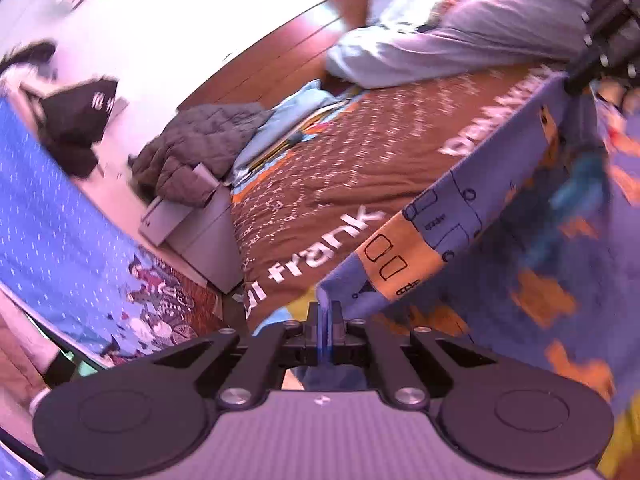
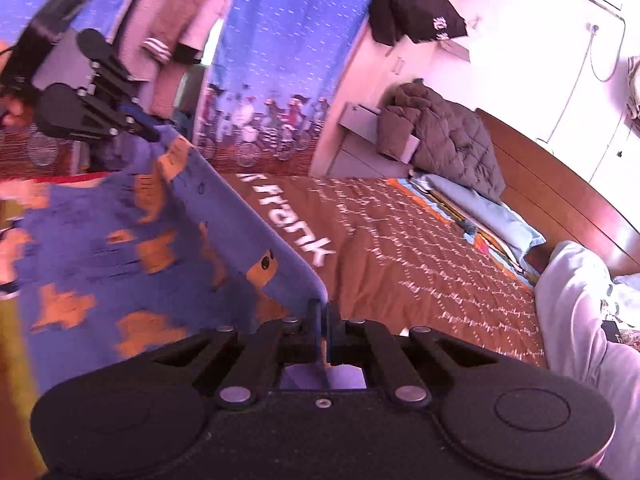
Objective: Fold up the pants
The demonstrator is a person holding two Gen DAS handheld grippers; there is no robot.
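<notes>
Above the bed [image 1: 360, 168], a pair of blue pants [image 1: 500, 216] with orange prints hangs stretched between two hand-held grippers. At the left end, the left hand-held gripper [image 1: 325, 308] is clamped tight on a corner of the cloth, its jaws pressed together with the blue fabric pinched between them. From there the pants' edge runs taut across to the right hand-held gripper [image 2: 325, 307], which is likewise closed on the opposite corner. The rest of the fabric drapes down below this edge. Behind, a brown bedspread [image 2: 420, 248] with white lettering covers the bed, and a dark quilted jacket [image 2: 448, 140] lies near the wooden headboard [image 2: 560, 196].
</notes>
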